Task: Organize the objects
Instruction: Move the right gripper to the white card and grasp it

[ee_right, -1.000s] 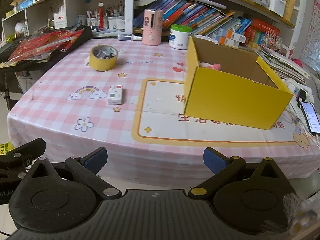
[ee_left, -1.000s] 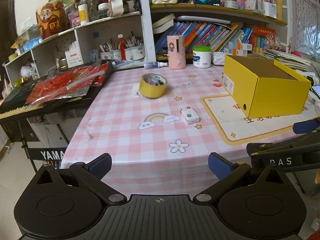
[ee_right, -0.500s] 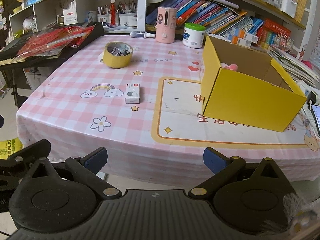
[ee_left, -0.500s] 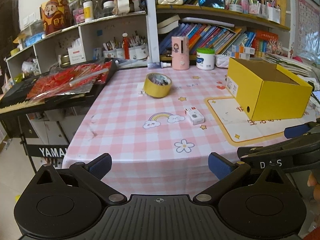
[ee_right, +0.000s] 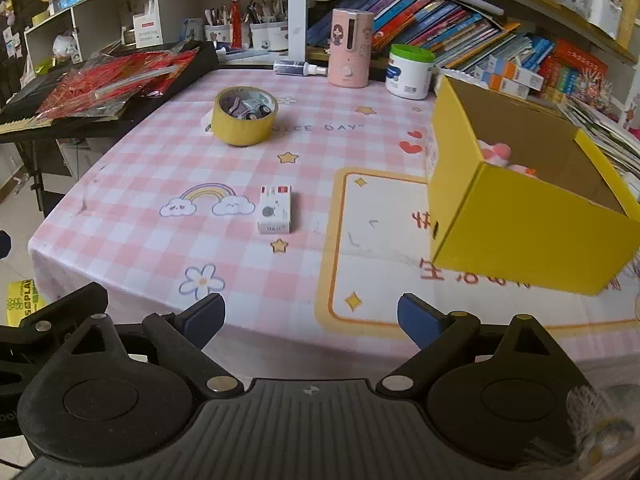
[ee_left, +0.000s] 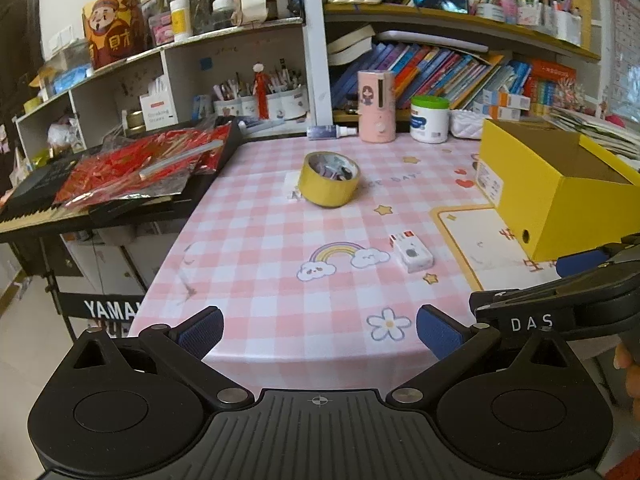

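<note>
Right wrist view: right gripper [ee_right: 310, 314] jaws just narrowed a bit, nothing between them
Left gripper [ee_left: 318, 330]: wide open, empty too
Small white box [ee_right: 274, 209]: at 12 o'clock, likely next grab
Yellow box [ee_right: 532, 216]: at 2 o'clock, open-topped for drop-offs

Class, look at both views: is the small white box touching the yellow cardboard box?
Apart. The right wrist view shows the small white box lying on the checked tablecloth, with a clear strip of cloth and printed mat before the yellow cardboard box.

Tablecloth [ee_right: 344, 152] reads "NICE DAY"; right gripper [ee_left: 560, 312] reads "DAS".

Small box [ee_right: 275, 208] between tape roll [ee_right: 244, 115] and carton [ee_right: 524, 208].
</note>
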Tool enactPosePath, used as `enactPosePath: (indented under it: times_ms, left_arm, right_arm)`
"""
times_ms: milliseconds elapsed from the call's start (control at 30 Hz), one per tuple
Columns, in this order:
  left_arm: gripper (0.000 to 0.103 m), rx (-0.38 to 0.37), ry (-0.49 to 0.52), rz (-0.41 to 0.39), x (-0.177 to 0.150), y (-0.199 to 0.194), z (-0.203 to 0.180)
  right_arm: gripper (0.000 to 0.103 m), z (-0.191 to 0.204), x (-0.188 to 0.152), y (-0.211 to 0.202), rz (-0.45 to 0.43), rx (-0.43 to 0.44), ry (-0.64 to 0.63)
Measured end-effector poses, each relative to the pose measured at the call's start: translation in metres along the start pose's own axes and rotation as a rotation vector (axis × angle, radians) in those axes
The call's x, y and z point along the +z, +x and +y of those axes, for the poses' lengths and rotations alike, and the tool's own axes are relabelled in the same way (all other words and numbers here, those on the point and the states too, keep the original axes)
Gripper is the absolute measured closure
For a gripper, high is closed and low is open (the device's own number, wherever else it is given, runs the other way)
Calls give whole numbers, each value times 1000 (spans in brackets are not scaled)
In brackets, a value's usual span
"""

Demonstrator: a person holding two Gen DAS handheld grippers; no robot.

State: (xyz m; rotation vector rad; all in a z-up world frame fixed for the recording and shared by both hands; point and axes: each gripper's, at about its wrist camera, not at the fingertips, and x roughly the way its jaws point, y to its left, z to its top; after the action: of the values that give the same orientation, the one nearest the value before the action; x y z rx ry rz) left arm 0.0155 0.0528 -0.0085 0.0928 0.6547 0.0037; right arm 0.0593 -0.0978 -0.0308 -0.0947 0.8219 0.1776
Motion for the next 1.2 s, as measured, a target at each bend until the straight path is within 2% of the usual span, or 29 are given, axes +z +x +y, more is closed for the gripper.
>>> enactPosePath:
  times_ms: [167,367,767,1200]
  left_arm:
    - [0,13,-18,36,8,18,5]
    - [0,34,-66,64,15,39,12]
    - [0,42,-58,108,28,68,12]
    - [0,70,-68,142,45,95,14]
  right_arm:
    - [12,0,16,19,15,23,-21]
    - [19,0,32,43,41,51,-43]
    - [33,0,60,89,71,103,-67]
    - [69,10,81,137,136,177,-161]
